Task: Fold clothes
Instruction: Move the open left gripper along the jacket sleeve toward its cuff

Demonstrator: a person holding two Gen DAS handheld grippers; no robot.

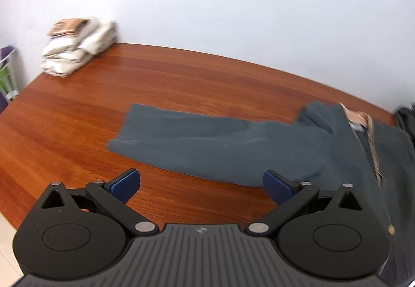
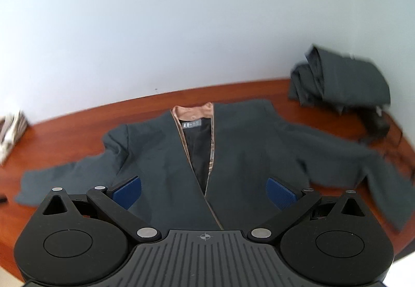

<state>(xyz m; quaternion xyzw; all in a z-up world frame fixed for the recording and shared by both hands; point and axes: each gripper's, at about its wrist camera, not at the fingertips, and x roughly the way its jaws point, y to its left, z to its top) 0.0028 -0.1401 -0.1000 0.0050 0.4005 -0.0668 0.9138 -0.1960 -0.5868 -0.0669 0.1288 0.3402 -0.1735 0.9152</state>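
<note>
**Grey jacket spread flat, both grippers wide apart above it**

Left wrist view: one sleeve of the grey jacket (image 1: 207, 141) runs lengthwise across mid-frame, cuff toward the left, on the wooden table (image 1: 77, 118). One stack of folded pale clothes (image 1: 75, 49) sits upper left. The left gripper (image 1: 201, 183) tilts downward, fingers spread, nothing between them.

Right wrist view: the jacket lies centre-frame, collar toward the wall, sleeves out sideways. One dark folded pile (image 2: 339, 79) sits upper right. The right gripper (image 2: 205, 192) hangs over the jacket front, fingers fully apart, empty.
</note>
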